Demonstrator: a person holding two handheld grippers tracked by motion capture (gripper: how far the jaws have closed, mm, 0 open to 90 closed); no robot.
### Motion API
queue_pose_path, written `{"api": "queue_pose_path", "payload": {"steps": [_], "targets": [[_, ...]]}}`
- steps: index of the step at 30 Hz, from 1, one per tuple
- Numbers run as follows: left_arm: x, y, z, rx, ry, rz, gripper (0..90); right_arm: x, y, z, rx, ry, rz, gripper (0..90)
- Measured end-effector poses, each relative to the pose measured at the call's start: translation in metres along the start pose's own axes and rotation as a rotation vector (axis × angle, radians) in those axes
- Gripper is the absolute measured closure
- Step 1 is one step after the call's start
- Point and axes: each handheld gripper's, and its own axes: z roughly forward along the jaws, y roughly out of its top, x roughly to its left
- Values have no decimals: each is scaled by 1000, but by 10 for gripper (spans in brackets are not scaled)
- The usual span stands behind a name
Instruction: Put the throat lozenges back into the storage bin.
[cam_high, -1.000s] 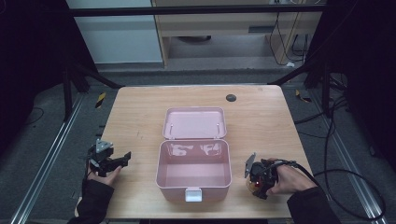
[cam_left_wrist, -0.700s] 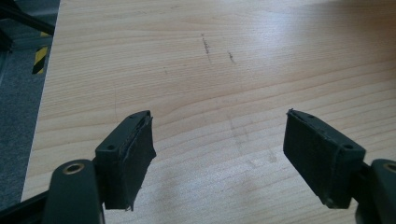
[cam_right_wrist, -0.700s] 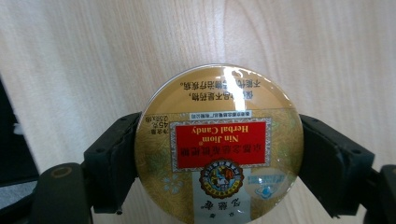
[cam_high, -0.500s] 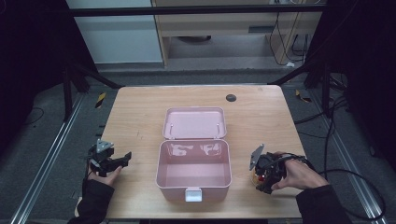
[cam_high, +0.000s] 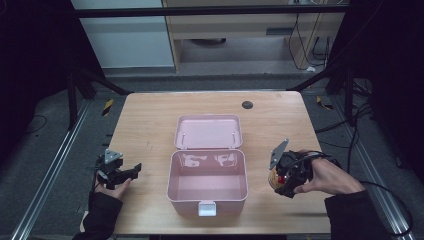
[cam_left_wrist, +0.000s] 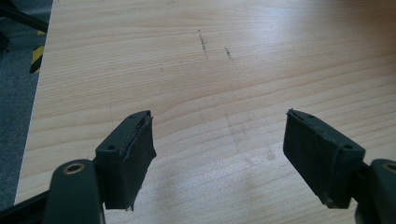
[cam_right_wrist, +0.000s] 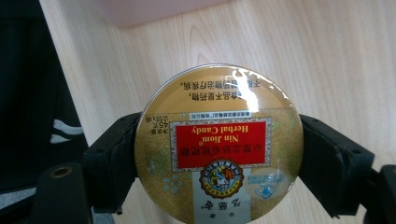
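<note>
Table (cam_high: 150, 120): pale wood, bare apart from a small dark disc (cam_high: 247, 105) at the far edge and some faint scuffs (cam_left_wrist: 203, 41) seen in the left gripper view.

Box (cam_high: 207, 196): pink, at the table's middle, lid (cam_high: 209, 131) thrown back flat on the far side, latch (cam_high: 207, 208) facing the near edge. Its inside looks empty.

Right gripper (cam_high: 281, 181): held in a hand (cam_high: 327, 175) to the right of the box and near it. A second ago it sat nearer the table's near edge, with the hand lower; it has since risen and come a little farther in, level with the box's open well. Jaws closed on the tin, one on each side of its rim.

Left gripper (cam_high: 131, 171): at the near left, well apart from the box, in the same spot as a second ago. Jaws wide, with bare wood between them.

Tin (cam_right_wrist: 218, 144): round, gold, red label reading "Nin Jiom Herbal Candy" (upside down in the right gripper view). Held clear of the table, not yet over the box.

Judgement: the lift suggests the tin is on its way into the box; a short carry leftward over the rim and a release would finish it.
</note>
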Motion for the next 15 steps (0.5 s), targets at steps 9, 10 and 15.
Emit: {"api": "queue_pose_path", "payload": {"steps": [9, 10, 15], "targets": [[-1, 0, 1, 7, 0, 4, 237, -1, 15, -22, -18, -17, -12, 207], [-1, 0, 2, 7, -1, 3, 238, -1, 17, -24, -21, -23, -17, 207], [-1, 0, 2, 7, -1, 4, 237, -1, 25, -33, -27, -36, -32, 207]]}}
